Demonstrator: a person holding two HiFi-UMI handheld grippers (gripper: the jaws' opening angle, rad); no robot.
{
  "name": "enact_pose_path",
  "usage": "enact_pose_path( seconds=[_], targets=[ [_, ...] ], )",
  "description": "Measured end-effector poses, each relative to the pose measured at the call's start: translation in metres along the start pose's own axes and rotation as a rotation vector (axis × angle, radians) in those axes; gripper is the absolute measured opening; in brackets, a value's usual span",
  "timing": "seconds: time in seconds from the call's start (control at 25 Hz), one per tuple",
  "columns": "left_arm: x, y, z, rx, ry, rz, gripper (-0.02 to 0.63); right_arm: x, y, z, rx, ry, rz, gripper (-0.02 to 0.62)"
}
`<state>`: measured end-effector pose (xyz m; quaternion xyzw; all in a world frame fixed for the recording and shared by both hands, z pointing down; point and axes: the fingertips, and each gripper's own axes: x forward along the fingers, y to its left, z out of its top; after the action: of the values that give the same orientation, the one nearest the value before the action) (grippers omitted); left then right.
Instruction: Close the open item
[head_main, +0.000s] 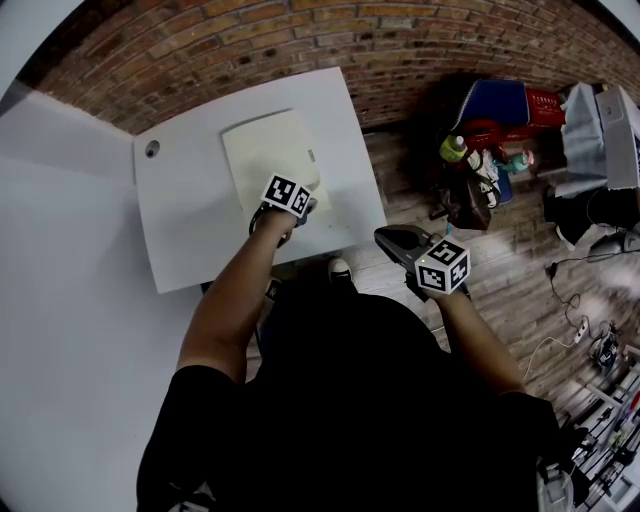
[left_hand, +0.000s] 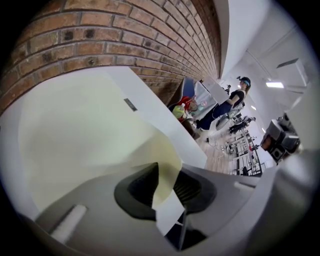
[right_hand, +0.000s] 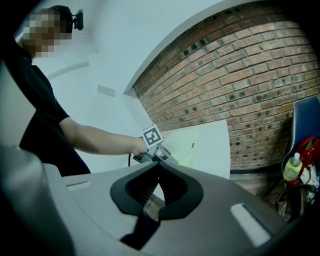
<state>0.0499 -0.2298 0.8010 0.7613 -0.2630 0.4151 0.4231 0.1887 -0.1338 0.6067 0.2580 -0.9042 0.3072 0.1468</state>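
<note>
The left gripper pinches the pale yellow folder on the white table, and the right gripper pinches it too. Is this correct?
Only partly. The left gripper does pinch the pale yellow folder on the white table, but the right gripper holds nothing: the right gripper view shows it shut and empty.

We see the left claw in mid grey with black ribbed pads, and the right claw coloured the same. Each carries a cube patterned in black-and-white squares. The folder between the left claw's jaws is pale cream, with a small grey tag beyond that claw. The table under the claw is plain white. The wall beyond both claws is red-brown brick with pale mortar lines.
</note>
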Motion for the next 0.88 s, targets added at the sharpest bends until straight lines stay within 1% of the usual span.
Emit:
enact_pose_path(
  seconds=[0.28, 0.36, 0.52, 0.64, 0.88],
  targets=[
    [-0.002, -0.003, 0.001, 0.002, -0.013, -0.019, 0.079, -0.002, 0.000, -0.003, 0.008, 0.001, -0.006, 0.002],
    [-0.003, -0.006, 0.001, 0.003, -0.019, -0.027, 0.098, -0.002, 0.000, -0.003, 0.008, 0.002, -0.005, 0.002],
    [0.000, -0.017, -0.001, 0.011, -0.020, -0.061, 0.176, -0.002, -0.001, -0.005, 0.004, 0.008, -0.004, 0.002],
    [0.002, -0.022, -0.002, 0.021, -0.016, -0.082, 0.218, 0.000, 0.000, -0.004, 0.002, 0.011, -0.003, 0.002],
    [0.002, -0.022, -0.002, 0.018, -0.031, -0.088, 0.219, 0.003, 0.000, -0.006, 0.003, 0.021, 0.002, 0.002]
  ],
)
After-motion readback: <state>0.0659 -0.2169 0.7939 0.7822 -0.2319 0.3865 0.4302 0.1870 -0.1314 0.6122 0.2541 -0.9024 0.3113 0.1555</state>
